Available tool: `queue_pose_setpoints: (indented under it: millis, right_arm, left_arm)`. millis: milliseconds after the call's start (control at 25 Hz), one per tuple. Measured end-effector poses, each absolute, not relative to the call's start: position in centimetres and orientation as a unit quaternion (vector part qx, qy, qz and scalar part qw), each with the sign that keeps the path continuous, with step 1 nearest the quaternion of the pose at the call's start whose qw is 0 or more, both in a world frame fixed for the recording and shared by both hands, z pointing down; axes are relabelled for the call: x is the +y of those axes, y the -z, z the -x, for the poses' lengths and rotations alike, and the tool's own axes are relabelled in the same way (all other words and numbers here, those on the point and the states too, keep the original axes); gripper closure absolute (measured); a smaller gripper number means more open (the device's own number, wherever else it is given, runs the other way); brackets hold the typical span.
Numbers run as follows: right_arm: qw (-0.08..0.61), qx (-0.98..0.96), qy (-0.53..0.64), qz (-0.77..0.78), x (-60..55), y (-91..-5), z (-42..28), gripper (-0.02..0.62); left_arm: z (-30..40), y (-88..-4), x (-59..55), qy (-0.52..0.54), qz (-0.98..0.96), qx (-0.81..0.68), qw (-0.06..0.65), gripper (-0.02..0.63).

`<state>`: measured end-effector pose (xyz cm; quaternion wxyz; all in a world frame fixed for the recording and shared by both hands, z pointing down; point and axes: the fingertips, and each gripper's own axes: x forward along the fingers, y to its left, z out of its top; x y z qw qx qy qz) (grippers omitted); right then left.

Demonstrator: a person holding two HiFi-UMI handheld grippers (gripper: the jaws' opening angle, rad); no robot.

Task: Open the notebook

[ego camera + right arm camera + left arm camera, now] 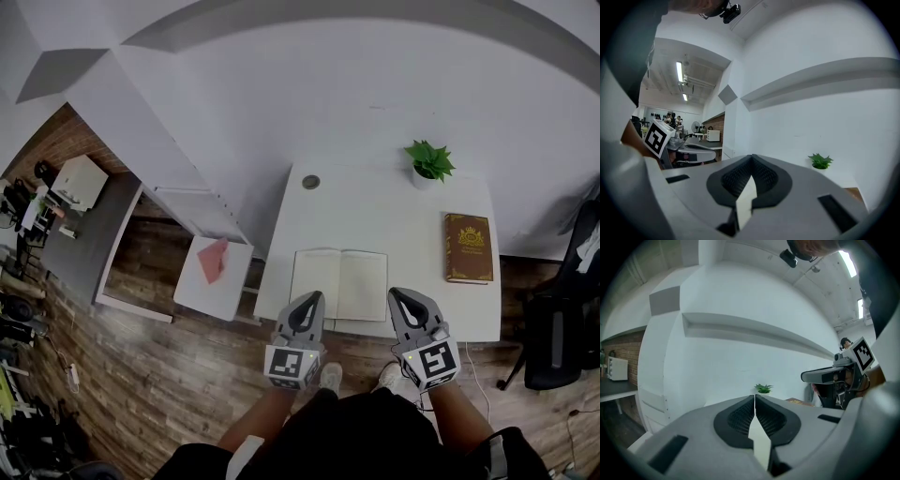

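Observation:
The notebook (339, 284) lies spread open, pale blank pages up, near the front edge of the white table (394, 211). My left gripper (307, 299) hovers over the notebook's near left corner, jaws shut with nothing between them. My right gripper (409, 300) hangs just right of the notebook's near right corner, also shut and empty. In the left gripper view the left gripper (754, 397) points level at the wall, its tips together. The right gripper (751, 158) in its own view likewise shows closed tips.
A brown hardcover book (467, 247) lies at the table's right side. A small potted plant (429, 163) stands at the back, and a round grommet (310, 182) sits at the back left. A low white stand with a red object (214, 261) is left of the table; a dark chair (559, 328) is right.

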<state>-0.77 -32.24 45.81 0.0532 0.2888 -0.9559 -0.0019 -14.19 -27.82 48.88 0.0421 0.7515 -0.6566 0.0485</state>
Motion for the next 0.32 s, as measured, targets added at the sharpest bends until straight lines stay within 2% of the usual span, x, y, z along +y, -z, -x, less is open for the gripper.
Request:
queue_pose_setpoints:
  millis: [320]
  right_arm:
    - [0.072,-0.956,-0.008,-0.285,-32.25,-46.09,0.9,0.594]
  left_arm:
    - [14.31,-49.06,-28.12,-0.061,-0.748,-0.66,0.041,0.594]
